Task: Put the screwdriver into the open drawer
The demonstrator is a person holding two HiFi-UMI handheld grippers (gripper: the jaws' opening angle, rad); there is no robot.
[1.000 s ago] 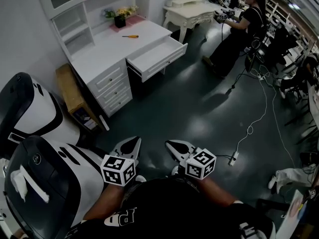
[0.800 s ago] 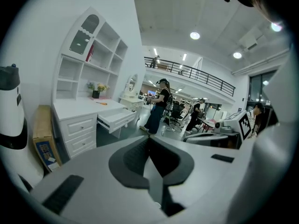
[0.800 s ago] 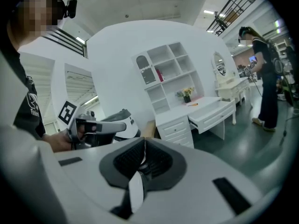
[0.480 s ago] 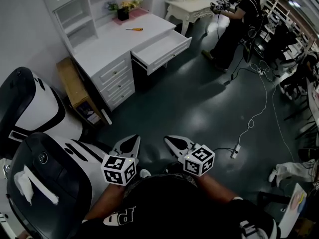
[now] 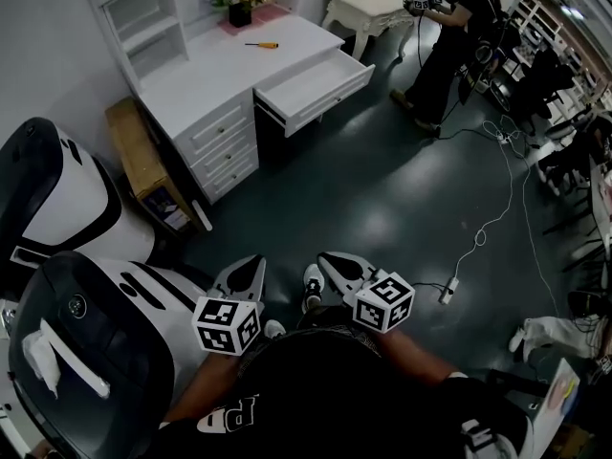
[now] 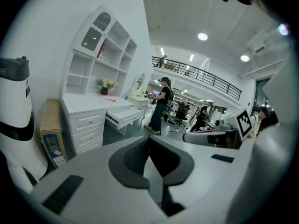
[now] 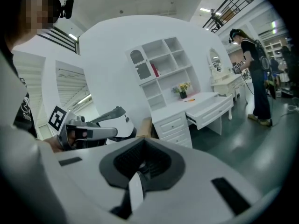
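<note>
A small screwdriver with an orange handle [image 5: 261, 44] lies on the white counter [image 5: 206, 79] near the top centre of the head view, just in front of a pink mat and a dark pot of yellow flowers [image 5: 239, 10]. To its right, the counter's white open drawer [image 5: 316, 82] juts out over the dark green floor. Both tools sit low in the frame, well apart from the counter. The left hand-held gripper [image 5: 251, 271] has its jaws together with nothing between them, and the right hand-held gripper [image 5: 333, 264] is likewise closed and empty. A brown cardboard box [image 5: 139, 165] leans beside the counter's left end.
</note>
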